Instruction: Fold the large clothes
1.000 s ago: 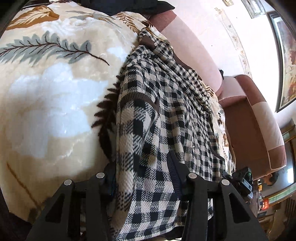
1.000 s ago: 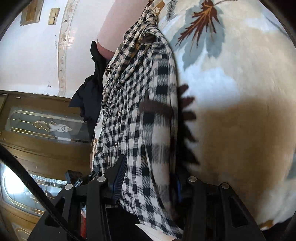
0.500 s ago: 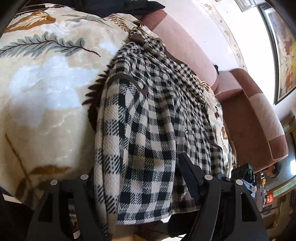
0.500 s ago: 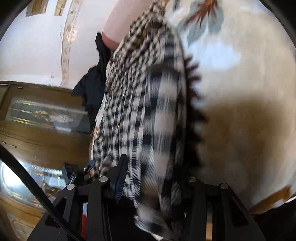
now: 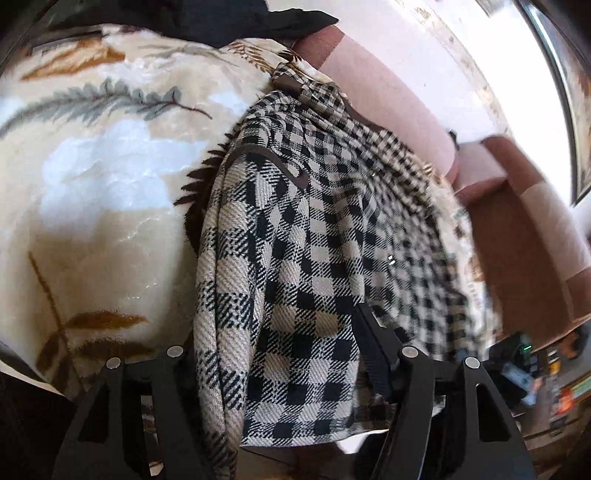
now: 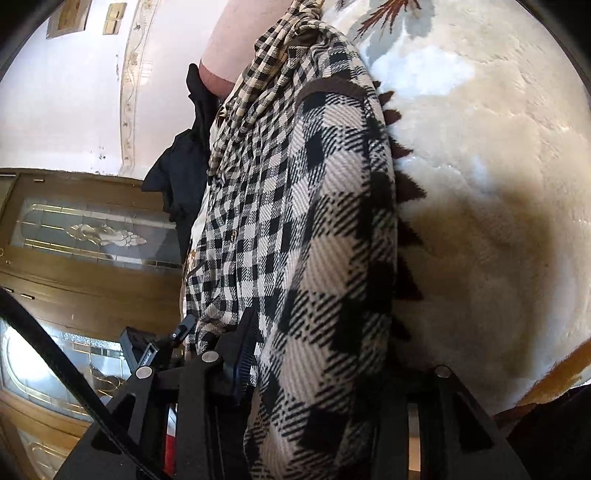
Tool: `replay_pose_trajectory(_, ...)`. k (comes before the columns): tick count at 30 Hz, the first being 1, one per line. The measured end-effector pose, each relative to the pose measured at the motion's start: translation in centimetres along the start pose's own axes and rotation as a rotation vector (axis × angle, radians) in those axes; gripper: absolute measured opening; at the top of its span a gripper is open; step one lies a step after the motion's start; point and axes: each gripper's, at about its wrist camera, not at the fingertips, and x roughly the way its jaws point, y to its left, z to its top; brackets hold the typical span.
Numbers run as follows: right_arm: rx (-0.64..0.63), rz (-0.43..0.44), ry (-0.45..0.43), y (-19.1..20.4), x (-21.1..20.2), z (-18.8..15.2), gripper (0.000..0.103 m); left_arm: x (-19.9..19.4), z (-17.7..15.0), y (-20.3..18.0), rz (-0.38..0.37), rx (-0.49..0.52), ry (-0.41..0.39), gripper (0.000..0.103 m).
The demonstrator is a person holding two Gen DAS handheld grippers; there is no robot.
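A black-and-cream checked shirt [image 5: 295,240] with brown trim lies lengthwise on a cream leaf-patterned blanket [image 5: 92,184]. Its lower hem hangs over the blanket's near edge. My left gripper [image 5: 280,369] has its jaws wide apart, with the shirt's hem corner lying between them. In the right wrist view the same shirt [image 6: 314,240] fills the middle, and my right gripper [image 6: 321,354] also has its jaws apart around the other hem corner. The blanket [image 6: 480,184] shows to the right. Whether the pads touch the cloth is hidden.
A pink and brown sofa backrest [image 5: 388,85] and armrest [image 5: 535,229] lie behind the shirt. Dark clothing [image 5: 221,18] is heaped at the blanket's far end, and also shows in the right wrist view [image 6: 184,166]. A wooden door with glass [image 6: 74,240] stands at left.
Both grippers have pulled back towards the near edge and dropped lower. The shirt's hem has come along and now hangs over the blanket's edge. Both pairs of jaws stay apart.
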Motion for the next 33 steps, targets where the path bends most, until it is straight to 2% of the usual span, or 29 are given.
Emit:
replay_pose_trajectory(1,-0.008,-0.011,0.000,0.2,0.0,0.0,0.039,0.1,-0.1,-0.6,0.041,0.031,0.007,0.064)
replay_pose_trajectory(2,-0.019,-0.034,-0.001,0.4,0.1,0.0,0.036,0.2,-0.1,-1.0,0.076,0.049,0.012,0.049)
replay_pose_trajectory(3,-0.031,-0.062,-0.002,0.7,0.3,0.1,0.026,0.2,-0.1,-1.3,0.145,0.066,0.015,0.040)
replay_pose_trajectory(4,-0.046,-0.090,-0.005,1.0,0.3,0.0,0.015,0.2,-0.1,-1.4,0.197,0.073,0.015,0.014)
replay_pose_trajectory(5,-0.063,-0.121,-0.008,1.2,0.2,-0.1,0.011,0.0,-0.1,-1.4,0.202,0.071,0.014,0.008)
replay_pose_trajectory(9,-0.126,-0.136,-0.045,2.6,-1.0,-0.5,0.007,-2.1,0.1,-1.1,0.189,0.038,-0.027,0.006)
replay_pose_trajectory(15,-0.171,-0.125,-0.079,3.8,-3.3,-1.9,0.005,-5.6,-1.0,-1.8,0.113,0.026,-0.057,0.006)
replay_pose_trajectory(22,-0.182,-0.117,-0.059,3.7,-4.9,-3.8,0.005,-7.0,-3.9,-1.8,0.071,0.022,-0.011,0.006)
replay_pose_trajectory(27,-0.200,-0.128,-0.013,3.4,-5.0,-5.2,0.005,-7.5,-6.5,-1.3,0.071,0.007,0.024,0.006)
replay_pose_trajectory(33,-0.281,-0.149,0.006,5.5,-4.1,-3.5,0.005,-8.3,-5.3,-1.8,0.055,0.010,0.007,0.006)
